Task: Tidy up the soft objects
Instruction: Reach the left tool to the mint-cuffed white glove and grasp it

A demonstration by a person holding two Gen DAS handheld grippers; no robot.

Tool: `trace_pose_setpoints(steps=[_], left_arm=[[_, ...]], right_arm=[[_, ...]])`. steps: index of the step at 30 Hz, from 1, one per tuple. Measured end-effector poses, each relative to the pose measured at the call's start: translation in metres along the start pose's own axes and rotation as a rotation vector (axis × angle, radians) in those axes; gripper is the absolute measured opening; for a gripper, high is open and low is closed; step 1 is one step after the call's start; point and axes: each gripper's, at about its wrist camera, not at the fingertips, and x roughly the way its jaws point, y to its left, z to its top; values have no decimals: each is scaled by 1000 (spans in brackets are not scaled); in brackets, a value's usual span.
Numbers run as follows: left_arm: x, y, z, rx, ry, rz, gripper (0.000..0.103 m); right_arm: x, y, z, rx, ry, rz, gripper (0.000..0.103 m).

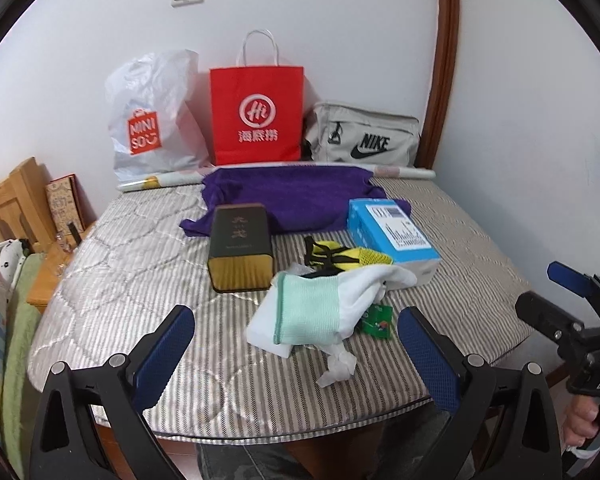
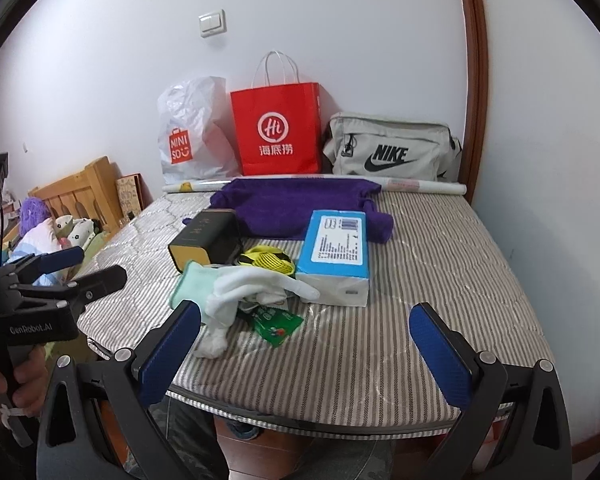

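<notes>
We see both grippers, left gripper [image 1: 296, 344] and right gripper [image 2: 306, 344], spread wide holding nothing, above the mattress [image 2: 440, 264] edge, white-green gloves [image 1: 320, 304] piled between the dark box [image 1: 240, 254] and blue box [image 1: 392, 236].

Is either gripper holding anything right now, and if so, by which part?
Nothing is held. The left gripper and right gripper are both open, short of the white glove on the mattress.

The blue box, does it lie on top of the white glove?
No, the blue box rests on the mattress and the purple towel's edge, beside the white glove.
</notes>
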Motion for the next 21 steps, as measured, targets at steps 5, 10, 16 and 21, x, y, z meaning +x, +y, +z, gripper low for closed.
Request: trace_pose_setpoints(steps=[5,10,16,21], left_arm=[[31,-9,-6,16,35,-18,103],[60,-20,-12,42,69,-39,102],[94,-37,-18,105,108,-13,102],[117,-47,-19,150,119,23,102]], right_arm=[[23,-15,-7,35,31,5,103],[46,-28,-15,70,67,16,103],[69,-44,-25,110,94,21,103],[85,-53,-28,128,121,14,103]])
